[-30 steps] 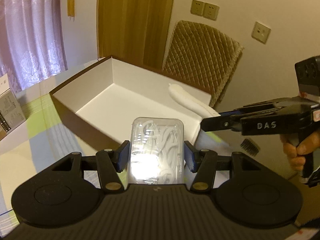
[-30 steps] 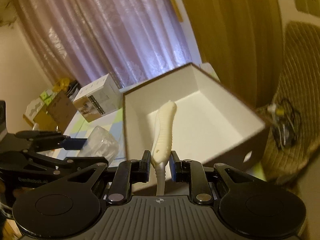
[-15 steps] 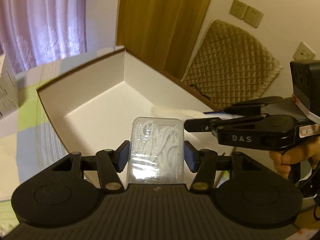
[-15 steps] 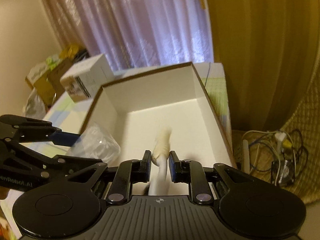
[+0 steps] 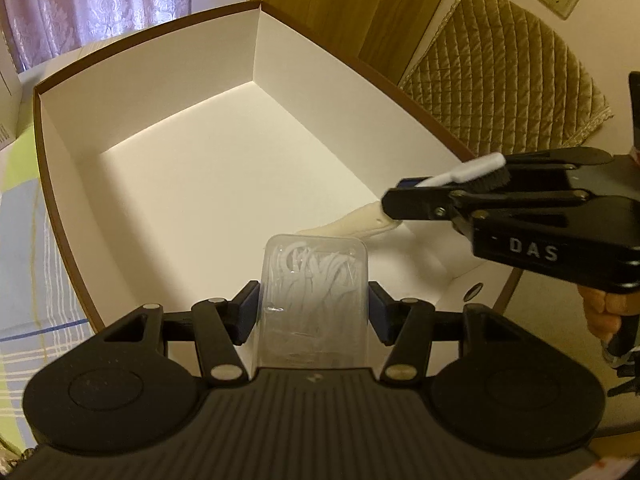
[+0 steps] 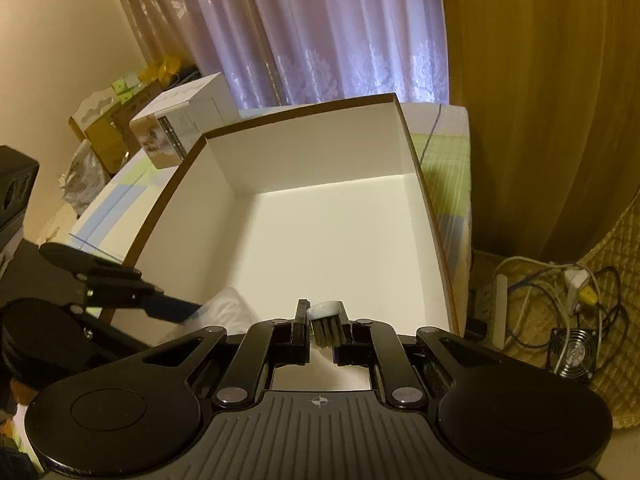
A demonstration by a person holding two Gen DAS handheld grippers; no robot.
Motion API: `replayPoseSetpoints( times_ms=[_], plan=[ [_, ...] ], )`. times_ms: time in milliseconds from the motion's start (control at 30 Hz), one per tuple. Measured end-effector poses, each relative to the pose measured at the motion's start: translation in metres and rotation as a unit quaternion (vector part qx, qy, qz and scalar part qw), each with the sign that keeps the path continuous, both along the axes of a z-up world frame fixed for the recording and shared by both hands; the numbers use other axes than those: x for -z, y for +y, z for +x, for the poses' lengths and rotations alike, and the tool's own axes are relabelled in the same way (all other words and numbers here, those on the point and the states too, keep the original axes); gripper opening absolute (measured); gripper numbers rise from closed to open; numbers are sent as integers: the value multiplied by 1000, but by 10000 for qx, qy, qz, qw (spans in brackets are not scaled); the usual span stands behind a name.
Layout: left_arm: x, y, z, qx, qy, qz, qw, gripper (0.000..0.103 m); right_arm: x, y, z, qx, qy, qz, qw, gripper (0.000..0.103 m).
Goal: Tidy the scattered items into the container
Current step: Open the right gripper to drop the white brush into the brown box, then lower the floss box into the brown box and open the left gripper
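Observation:
A white box with a brown rim (image 5: 120, 44) lies open below both grippers. My left gripper (image 5: 314, 306) is shut on a clear plastic case of floss picks (image 5: 316, 280), held over the box's near edge. From the right, my right gripper (image 5: 396, 200) reaches in over the box wall, shut on a white brush (image 5: 360, 222). Its handle slants down into the box and its dark bristled head (image 5: 486, 174) sticks up behind the fingers. In the right wrist view the bristled head (image 6: 326, 322) sits between my right gripper's (image 6: 324, 340) fingers, and the box floor (image 6: 340, 240) lies bare beyond.
A checked cloth (image 5: 24, 240) covers the table around the box. A printed carton (image 6: 180, 128) stands behind the box near the curtain. A quilted chair back (image 5: 500, 72) is to the right, with cables and a power strip (image 6: 560, 300) on the floor. A hand (image 5: 600, 312) grips the right tool.
Both grippers have moved forward over the open box. The brush has tipped in the right gripper: its handle now points down into the box and its bristled head shows between the fingers.

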State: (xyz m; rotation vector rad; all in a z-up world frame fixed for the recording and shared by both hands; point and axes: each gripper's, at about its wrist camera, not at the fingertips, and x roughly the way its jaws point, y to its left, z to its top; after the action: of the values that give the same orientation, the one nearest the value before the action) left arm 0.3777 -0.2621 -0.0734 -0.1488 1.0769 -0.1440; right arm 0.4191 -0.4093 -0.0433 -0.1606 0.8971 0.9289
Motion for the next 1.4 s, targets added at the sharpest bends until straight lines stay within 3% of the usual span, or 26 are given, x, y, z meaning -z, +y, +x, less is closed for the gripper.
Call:
replayPoseSetpoints(
  times_ms=[200, 333, 433, 833, 900, 933, 1400],
  plan=[
    [4, -1, 1, 33, 85, 86, 9999, 51, 2, -1, -8, -159, -23, -75, 9998, 8],
    [8, -3, 1, 88, 184, 54, 9998, 51, 14, 9, -14, -336, -228, -641, 9971, 25],
    [9, -6, 1, 184, 225, 63, 9996, 51, 16, 14, -17, -466, -286, -794, 9953, 33],
    [3, -9, -4, 374, 109, 119, 9992, 50, 8, 15, -23, -563, -454, -1047, 9919, 40],
    [2, -10, -5, 392, 90, 126, 9991, 50, 6, 14, -24, -492, -577, -1141, 9906, 49],
    [1, -10, -5, 403, 84, 130, 9991, 50, 5, 14, -23, -420, -666, -1204, 9896, 59],
    [-7, -9, -11, 425, -10, 293, 9987, 51, -2, 2, -31, -440, -608, -1010, 9921, 78]
  ],
)
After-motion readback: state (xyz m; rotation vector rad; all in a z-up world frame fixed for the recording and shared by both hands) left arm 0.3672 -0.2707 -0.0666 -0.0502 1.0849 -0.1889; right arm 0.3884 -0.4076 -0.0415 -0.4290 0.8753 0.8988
